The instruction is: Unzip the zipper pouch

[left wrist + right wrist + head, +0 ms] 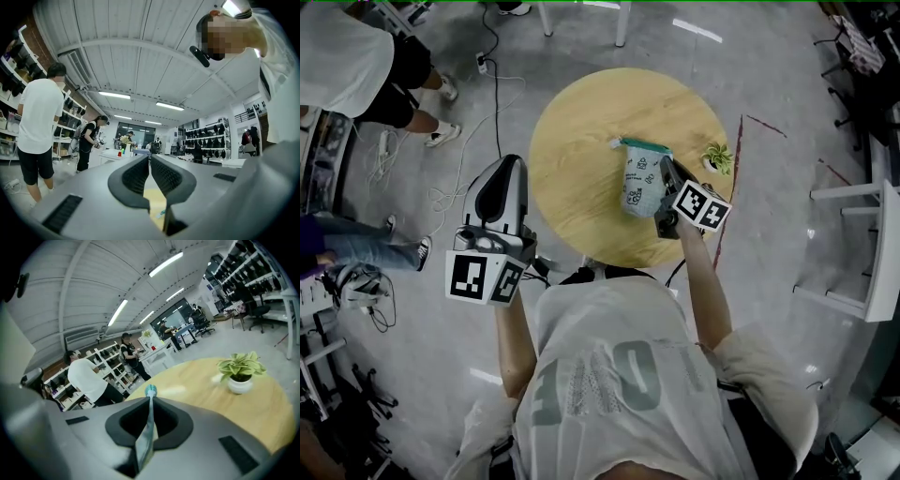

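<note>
The zipper pouch (641, 184) is white with dark prints and a teal zipper strip along its top. It stands above the round wooden table (581, 141). My right gripper (665, 169) is shut on the pouch's right edge. In the right gripper view the pouch (148, 427) shows edge-on as a thin sheet pinched between the jaws, its teal end poking out past them. My left gripper (510, 161) hangs off the table's left edge over the floor. It is shut with nothing in it, and its fingers (136, 174) meet in the left gripper view.
A small potted plant (717, 157) stands near the table's right rim, also in the right gripper view (240, 371). People stand at the left (356, 66). Cables (455, 178) trail across the floor there. A white chair (872, 244) is at the right.
</note>
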Action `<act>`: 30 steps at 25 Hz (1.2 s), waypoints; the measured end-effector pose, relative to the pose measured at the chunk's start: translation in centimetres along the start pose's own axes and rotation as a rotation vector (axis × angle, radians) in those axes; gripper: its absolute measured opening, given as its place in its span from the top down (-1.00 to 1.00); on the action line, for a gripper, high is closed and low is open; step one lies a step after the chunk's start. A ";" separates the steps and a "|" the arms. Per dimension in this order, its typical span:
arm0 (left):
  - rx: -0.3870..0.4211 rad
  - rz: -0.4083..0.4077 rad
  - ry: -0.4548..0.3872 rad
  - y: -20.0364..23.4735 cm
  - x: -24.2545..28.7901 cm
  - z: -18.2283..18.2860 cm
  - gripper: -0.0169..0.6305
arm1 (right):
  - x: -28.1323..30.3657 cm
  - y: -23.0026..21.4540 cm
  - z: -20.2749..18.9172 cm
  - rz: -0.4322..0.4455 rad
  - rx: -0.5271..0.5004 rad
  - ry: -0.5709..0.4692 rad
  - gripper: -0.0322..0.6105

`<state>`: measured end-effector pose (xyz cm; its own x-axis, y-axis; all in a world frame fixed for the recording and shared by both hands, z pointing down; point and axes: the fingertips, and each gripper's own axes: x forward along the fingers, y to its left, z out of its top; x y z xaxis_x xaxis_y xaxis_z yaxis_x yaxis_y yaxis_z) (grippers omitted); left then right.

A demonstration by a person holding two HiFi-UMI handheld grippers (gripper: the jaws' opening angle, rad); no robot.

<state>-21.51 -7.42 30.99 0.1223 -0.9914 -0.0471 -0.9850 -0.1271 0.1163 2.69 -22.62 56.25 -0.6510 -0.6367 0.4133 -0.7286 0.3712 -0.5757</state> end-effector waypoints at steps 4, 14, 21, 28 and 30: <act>0.006 -0.027 0.010 -1.0 0.9 -0.2 0.82 | -0.3 -3.0 -0.7 -0.103 -0.107 0.051 0.79; 0.011 -0.074 0.026 -2.5 2.2 -0.8 0.82 | 0.0 -7.6 -3.8 -0.253 -0.149 0.177 0.76; 0.012 -0.074 0.021 -2.2 2.3 -0.7 0.82 | -0.3 -8.4 -4.2 -0.333 -0.194 0.220 0.17; 0.006 -0.086 0.006 -2.5 2.4 -0.1 0.82 | -1.2 -7.1 0.1 -0.362 -0.269 0.144 0.11; 0.010 -0.087 0.003 -2.7 2.6 -0.1 0.82 | -1.7 -5.7 2.8 -0.350 -0.303 0.083 0.11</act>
<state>-18.54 -9.66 30.67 0.2077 -0.9767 -0.0538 -0.9719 -0.2122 0.1018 8.54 -25.56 56.88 -0.3605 -0.7074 0.6080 -0.9288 0.3319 -0.1647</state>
